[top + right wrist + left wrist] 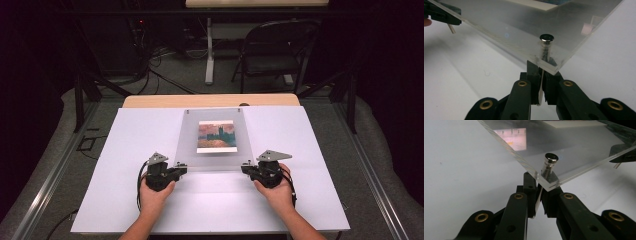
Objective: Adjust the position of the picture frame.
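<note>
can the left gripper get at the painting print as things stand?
Probably not: the left gripper is shut on the clear acrylic panel's near corner, and the painting print sits mid-panel, seemingly behind the acrylic.

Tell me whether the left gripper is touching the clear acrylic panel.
Touching. In the left gripper view, the left gripper has its jaws closed on the near corner of the clear acrylic panel, just below the metal standoff.

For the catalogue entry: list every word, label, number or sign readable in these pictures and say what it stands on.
None can be read. The picture under the clear acrylic sheet is a painted scene without legible writing; in the left gripper view faint dark marks along its top edge are too blurred to read.
</note>
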`<act>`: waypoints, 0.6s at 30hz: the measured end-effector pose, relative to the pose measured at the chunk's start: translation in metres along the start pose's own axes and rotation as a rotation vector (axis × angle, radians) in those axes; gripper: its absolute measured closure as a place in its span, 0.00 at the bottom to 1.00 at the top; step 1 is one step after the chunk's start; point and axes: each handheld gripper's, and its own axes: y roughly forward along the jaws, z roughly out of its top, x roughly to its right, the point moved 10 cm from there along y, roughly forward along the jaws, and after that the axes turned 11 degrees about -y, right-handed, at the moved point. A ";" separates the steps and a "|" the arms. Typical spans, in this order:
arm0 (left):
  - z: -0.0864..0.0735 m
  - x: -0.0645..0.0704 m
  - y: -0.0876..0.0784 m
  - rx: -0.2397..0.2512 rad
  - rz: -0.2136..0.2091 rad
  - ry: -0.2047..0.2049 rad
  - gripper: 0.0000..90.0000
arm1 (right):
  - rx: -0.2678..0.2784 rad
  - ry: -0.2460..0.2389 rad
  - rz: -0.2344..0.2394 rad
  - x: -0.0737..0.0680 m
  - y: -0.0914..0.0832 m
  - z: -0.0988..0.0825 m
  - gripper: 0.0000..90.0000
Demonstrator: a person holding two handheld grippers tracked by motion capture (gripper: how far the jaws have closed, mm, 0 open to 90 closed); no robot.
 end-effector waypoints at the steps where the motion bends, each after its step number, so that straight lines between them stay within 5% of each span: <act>1: 0.004 -0.001 0.000 0.004 0.002 0.003 0.92 | 0.000 0.007 0.001 0.001 0.000 0.003 0.95; 7: 0.012 -0.004 0.004 0.014 0.003 -0.010 0.93 | 0.003 0.045 -0.013 0.007 0.005 0.012 0.95; 18: -0.001 -0.011 0.016 -0.015 0.034 0.011 0.92 | -0.036 0.051 -0.023 0.010 0.016 -0.005 0.94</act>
